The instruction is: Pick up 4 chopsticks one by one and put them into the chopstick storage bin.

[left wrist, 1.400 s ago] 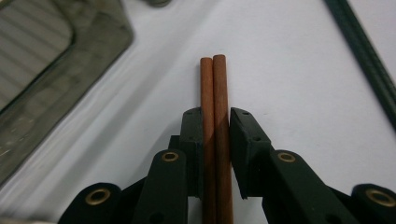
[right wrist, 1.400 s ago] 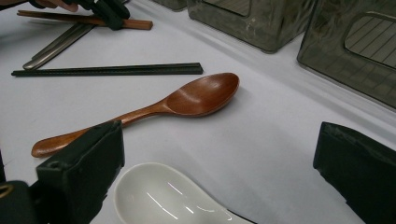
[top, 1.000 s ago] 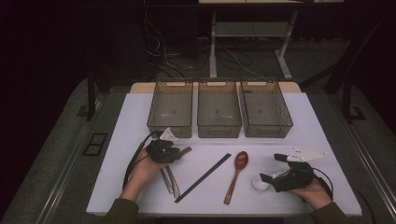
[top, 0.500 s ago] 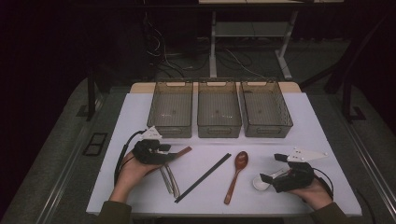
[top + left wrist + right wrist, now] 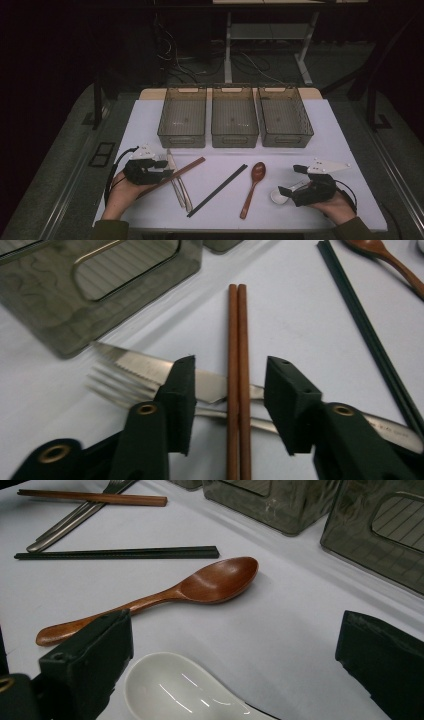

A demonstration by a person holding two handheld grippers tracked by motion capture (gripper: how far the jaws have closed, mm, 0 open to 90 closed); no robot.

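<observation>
The left gripper is being held low over the near left part of the white table, and in the left gripper view its black jaws are standing apart on either side of the brown chopsticks. Its jaws have just been closing a little, yet neither pad is pressing on the pair — a gap is showing on both sides. The chopsticks are lying across a knife and a fork, which are resting side by side just in front of the left-hand grey bin.

The right gripper is being held at the near right of the table, jaws spread wide around the bowl of a white ceramic spoon — not pinching it, as far as can be seen. A wooden spoon is lying just beyond it, and black chopsticks are lying past that, apart from both. Two more grey bins are standing in a row beside the first.
</observation>
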